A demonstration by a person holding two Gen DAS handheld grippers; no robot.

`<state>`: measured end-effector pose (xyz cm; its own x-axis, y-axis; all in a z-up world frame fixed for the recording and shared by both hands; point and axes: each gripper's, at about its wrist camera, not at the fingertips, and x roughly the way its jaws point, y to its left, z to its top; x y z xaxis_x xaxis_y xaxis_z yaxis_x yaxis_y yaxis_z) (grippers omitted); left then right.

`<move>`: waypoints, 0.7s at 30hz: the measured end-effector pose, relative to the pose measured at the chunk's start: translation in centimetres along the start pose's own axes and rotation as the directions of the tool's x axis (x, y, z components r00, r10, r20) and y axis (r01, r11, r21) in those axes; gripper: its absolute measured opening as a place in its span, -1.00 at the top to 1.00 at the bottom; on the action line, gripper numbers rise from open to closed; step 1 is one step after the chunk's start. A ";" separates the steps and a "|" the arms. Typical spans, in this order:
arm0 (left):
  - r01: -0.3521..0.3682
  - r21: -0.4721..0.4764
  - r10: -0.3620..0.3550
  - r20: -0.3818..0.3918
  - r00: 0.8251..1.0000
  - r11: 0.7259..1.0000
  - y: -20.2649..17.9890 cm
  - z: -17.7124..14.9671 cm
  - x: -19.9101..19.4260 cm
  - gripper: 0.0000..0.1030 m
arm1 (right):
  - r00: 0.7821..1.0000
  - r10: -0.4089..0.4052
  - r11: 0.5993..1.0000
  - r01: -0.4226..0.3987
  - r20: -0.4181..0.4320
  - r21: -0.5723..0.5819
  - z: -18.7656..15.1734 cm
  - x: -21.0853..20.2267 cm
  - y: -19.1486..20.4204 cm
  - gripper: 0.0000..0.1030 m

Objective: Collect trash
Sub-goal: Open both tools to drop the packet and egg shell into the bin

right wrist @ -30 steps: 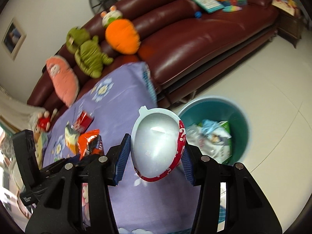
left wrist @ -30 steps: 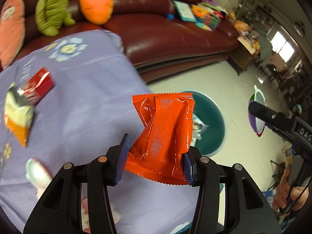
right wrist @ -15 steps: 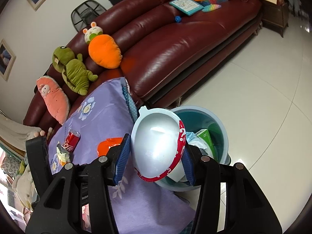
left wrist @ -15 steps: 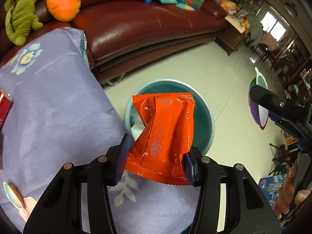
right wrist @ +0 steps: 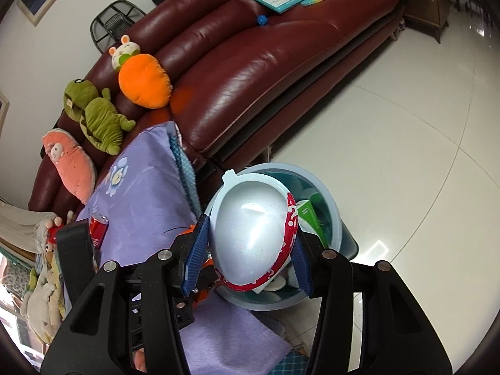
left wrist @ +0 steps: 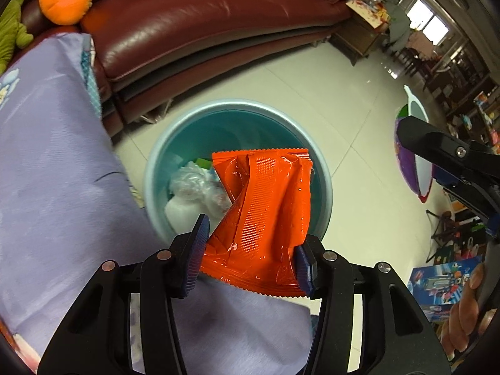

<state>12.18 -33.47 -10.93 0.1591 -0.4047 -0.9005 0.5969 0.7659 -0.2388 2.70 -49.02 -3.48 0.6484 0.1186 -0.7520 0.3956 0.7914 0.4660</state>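
Note:
My left gripper (left wrist: 251, 256) is shut on a crumpled orange snack wrapper (left wrist: 265, 215), held over the near rim of a teal trash bin (left wrist: 240, 109) on the floor. White plastic and green packaging lie inside the bin. My right gripper (right wrist: 247, 254) is shut on a white plastic bowl with a red patterned rim (right wrist: 250, 228), and it hangs above the same bin (right wrist: 334, 206). In the left wrist view the right gripper's black frame (left wrist: 450, 156) and that bowl (left wrist: 415, 143) show at the right edge.
A table under a purple flowered cloth (left wrist: 53, 162) stands left of the bin, with a red can (right wrist: 98, 223) on it. A dark red leather sofa (right wrist: 250, 72) with plush toys (right wrist: 143, 76) and books lies behind. White tiled floor (right wrist: 406, 140) spreads to the right.
Both grippers have swung away from the table toward the bin, which now sits much closer under the wrapper and the bowl. Each grip looks the same.

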 end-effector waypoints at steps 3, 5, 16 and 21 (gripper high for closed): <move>0.017 -0.005 -0.017 -0.006 1.000 1.000 -0.1 0.3 0.8 -0.18 | 1.000 -0.014 1.000 0.014 -0.002 0.000 0.3 0.2 -0.1 0.08; 0.023 -0.002 -0.023 -0.015 1.000 1.000 -0.2 0.1 1.2 -0.50 | 1.000 -0.021 1.000 0.021 -0.008 0.000 0.4 0.4 -0.2 0.08; -0.002 -0.039 0.002 -0.012 1.000 0.999 2.3 -2.0 -0.3 -0.68 | 0.998 -0.023 0.999 0.022 -0.051 -0.024 0.2 2.5 1.2 0.07; -0.028 -0.063 0.029 0.025 0.999 0.998 3.9 -2.6 -2.2 -0.69 | 0.998 -0.024 0.999 0.022 -0.057 -0.042 0.2 2.9 2.2 0.07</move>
<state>12.10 -28.32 -10.82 0.1960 -0.3942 -0.8979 0.5418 0.8067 -0.2359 5.56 -47.07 -4.58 0.6003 0.1333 -0.7886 0.3821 0.8184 0.4293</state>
